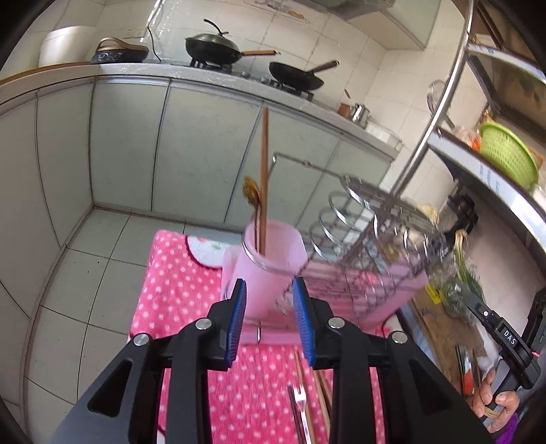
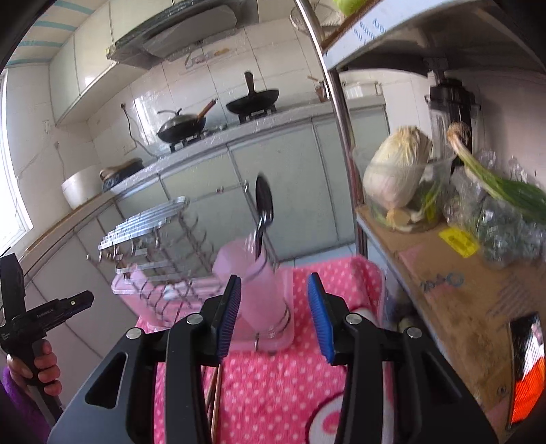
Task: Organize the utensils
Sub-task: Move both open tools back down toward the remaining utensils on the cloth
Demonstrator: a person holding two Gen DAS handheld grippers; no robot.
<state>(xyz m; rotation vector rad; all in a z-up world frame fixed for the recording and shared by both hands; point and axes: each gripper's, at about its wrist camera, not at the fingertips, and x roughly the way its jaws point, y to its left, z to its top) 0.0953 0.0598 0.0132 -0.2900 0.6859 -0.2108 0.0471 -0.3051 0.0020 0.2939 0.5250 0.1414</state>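
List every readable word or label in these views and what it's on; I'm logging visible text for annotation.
"DAS": small white tag on the right gripper, seen from the left wrist.
Blue print on the cardboard box: too blurred to read.
Yellow sticker on that box: unreadable.
Print on the shelf edge: blurred, unreadable.
White lettering on the left gripper: too small to read.

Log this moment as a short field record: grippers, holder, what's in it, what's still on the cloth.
left gripper: open, empty, facing the holder
right gripper: open, empty
pink holder: upright at the end of the dish rack
in holder: chopsticks and spoon, standing
on polka-dot cloth: fork, more chopsticks beside it
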